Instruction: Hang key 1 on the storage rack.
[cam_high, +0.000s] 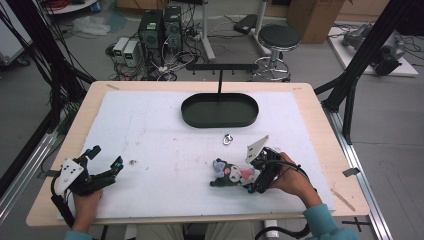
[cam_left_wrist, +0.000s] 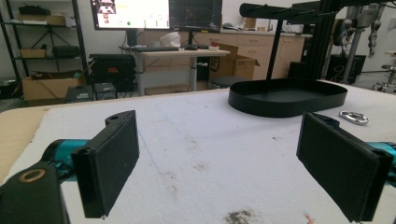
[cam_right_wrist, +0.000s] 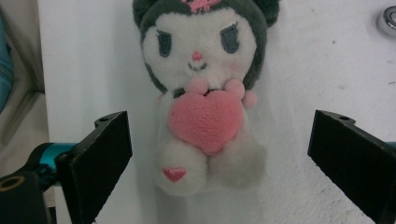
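We see the tabletop (cam_high: 310, 107), a pale wooden board covered by a white sheet (cam_high: 150, 135) that bears a few faint stains. Toward its far side sits a black oval tray (cam_high: 220, 111) with a thin post rising behind it to a crossbar. At the near left corner our left hand-held gripper (cam_high: 106, 159) rests low over the sheet, its jaws spread wide with bare sheet between them. At the near right our right hand-held gripper (cam_high: 250, 181) hangs just above a plush toy (cam_high: 227, 173), jaws spread to either side of it, pads clear of the fabric. The toy lies face up on the sheet, near the right front edge: dark hood, white face, a pink heart (cam_right_wrist: 205, 120) at its chest. Between toy and tray lies a small metal carabiner (cam_high: 228, 139).
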